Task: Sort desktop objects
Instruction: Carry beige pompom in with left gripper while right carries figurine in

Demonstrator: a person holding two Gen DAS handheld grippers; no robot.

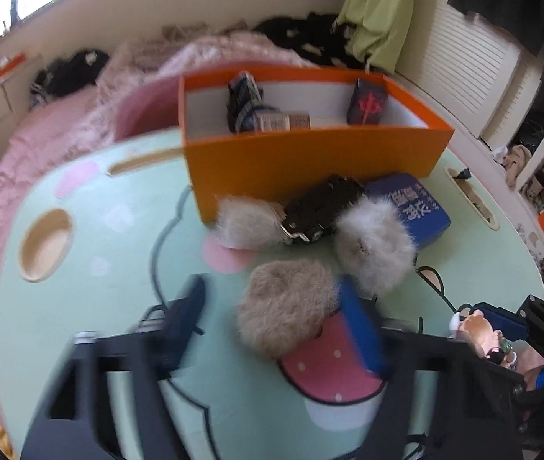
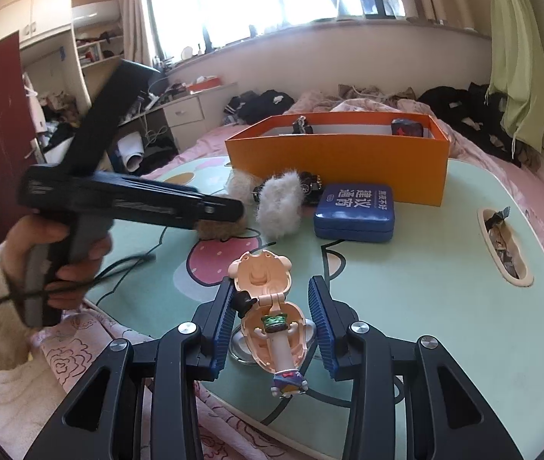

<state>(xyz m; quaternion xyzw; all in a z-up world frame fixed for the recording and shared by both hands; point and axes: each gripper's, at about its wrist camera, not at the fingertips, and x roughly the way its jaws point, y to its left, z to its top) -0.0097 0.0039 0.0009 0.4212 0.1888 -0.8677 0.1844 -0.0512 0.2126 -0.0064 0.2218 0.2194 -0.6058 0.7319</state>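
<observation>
Right wrist view: right gripper [image 2: 274, 308] sits lower centre with a small peach toy figure [image 2: 268, 299] between its blue pads [image 2: 223, 322]. Left pad looks to touch the figure; whether the right pad touches, I cannot tell. Jaws are narrow, so likely gripped. Figure is above the mint table [image 2: 425, 268], not yet boxed.

Orange box [image 2: 337, 161] stands upper centre at the table's far edge. Already inside: a dark strap-like item [image 2: 302, 125] and a dark block with a red mark [image 2: 406, 128], so sorting is partly done.

Left wrist view shows a small carton [image 1: 281, 120] lying in there too.

Still out on the table, in front of the box: blue tin [image 2: 354, 211], white fluffy piece [image 2: 277, 207], black toy car [image 1: 321, 207], another pale fluffy piece [image 1: 247, 222], and a tan fluffy ball [image 1: 287, 314].

Left gripper [image 1: 272, 322] is blurred at lower centre. Right blue pad is against the tan ball, left finger stands apart from it, so the jaws are partly closed but not clamped on it.

Judgement: under halfway, five loose items plus the figure left.
</observation>
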